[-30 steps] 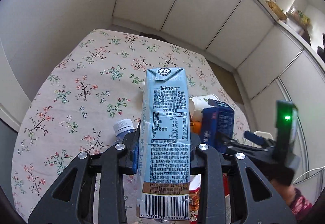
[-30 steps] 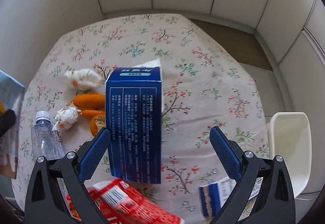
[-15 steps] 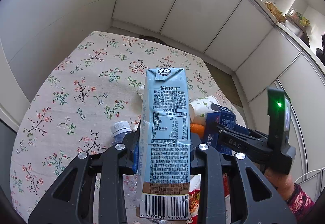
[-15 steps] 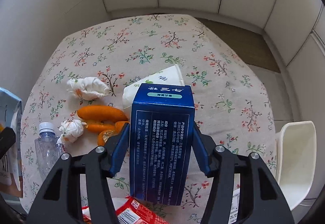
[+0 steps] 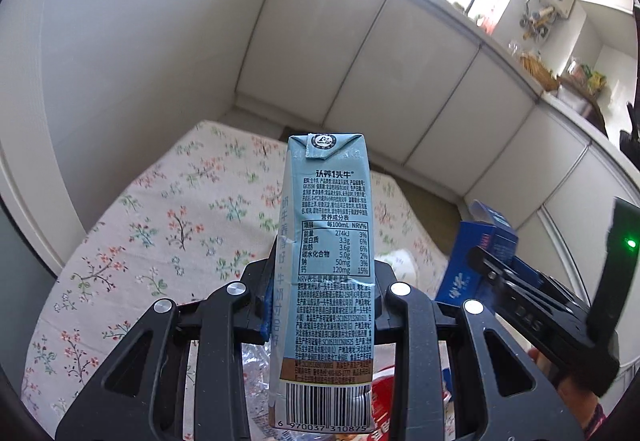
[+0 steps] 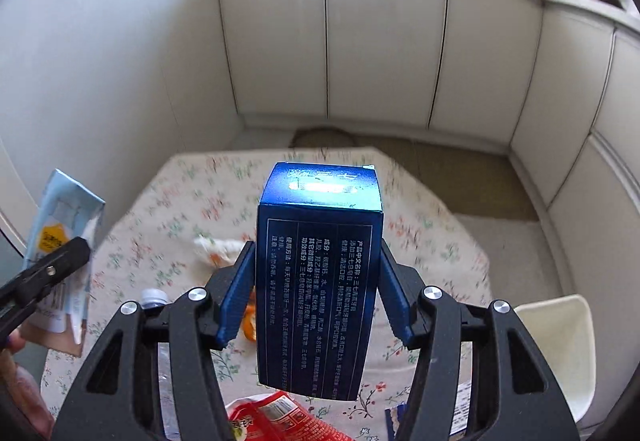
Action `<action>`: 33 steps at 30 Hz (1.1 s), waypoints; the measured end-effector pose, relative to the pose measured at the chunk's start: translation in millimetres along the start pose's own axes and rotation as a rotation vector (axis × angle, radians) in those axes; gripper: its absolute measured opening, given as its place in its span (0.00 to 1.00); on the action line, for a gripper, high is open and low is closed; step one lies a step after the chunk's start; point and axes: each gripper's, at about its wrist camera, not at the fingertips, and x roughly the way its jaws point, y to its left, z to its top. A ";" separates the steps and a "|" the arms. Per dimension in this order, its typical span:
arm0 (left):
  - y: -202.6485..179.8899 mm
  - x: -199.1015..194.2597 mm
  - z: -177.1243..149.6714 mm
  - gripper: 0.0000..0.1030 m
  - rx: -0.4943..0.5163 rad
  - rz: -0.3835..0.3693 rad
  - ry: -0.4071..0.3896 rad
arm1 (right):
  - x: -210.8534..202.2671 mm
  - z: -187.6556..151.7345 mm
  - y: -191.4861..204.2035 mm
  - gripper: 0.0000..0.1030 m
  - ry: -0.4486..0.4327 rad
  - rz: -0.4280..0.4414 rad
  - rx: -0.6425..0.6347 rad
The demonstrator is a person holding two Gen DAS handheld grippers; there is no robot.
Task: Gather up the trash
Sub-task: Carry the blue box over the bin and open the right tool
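My left gripper is shut on a light blue milk carton and holds it upright above the floral table. My right gripper is shut on a dark blue box, lifted off the table. The box also shows at the right of the left wrist view. The milk carton shows at the left of the right wrist view.
On the floral tablecloth lie a crumpled tissue, orange peel, a plastic bottle and a red snack wrapper. A white bin stands off the table's right edge. White cabinets line the far wall.
My right gripper closed on the blue box and lifted it. Both grippers rose and tilted up, so the table looks smaller and farther. The left gripper kept the milk carton.
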 end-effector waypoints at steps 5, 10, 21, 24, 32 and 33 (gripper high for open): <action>-16.6 -13.9 3.6 0.29 0.016 -0.005 -0.045 | -30.9 8.6 -7.3 0.55 -0.072 0.010 -0.002; -31.2 -22.1 -1.8 0.29 0.012 -0.025 -0.063 | -59.0 10.3 -18.0 0.55 -0.153 -0.019 -0.006; -76.4 -34.3 -9.3 0.30 0.022 -0.091 -0.094 | -103.6 7.1 -60.9 0.56 -0.279 -0.135 -0.003; -89.8 -34.4 -12.8 0.30 0.034 -0.105 -0.093 | -110.9 3.7 -77.7 0.56 -0.298 -0.173 0.009; -129.1 -30.1 -25.0 0.30 0.091 -0.140 -0.072 | -123.4 -11.2 -126.0 0.56 -0.307 -0.262 0.058; -136.6 -28.8 -27.1 0.30 0.098 -0.146 -0.069 | -124.8 -12.8 -132.1 0.56 -0.308 -0.273 0.064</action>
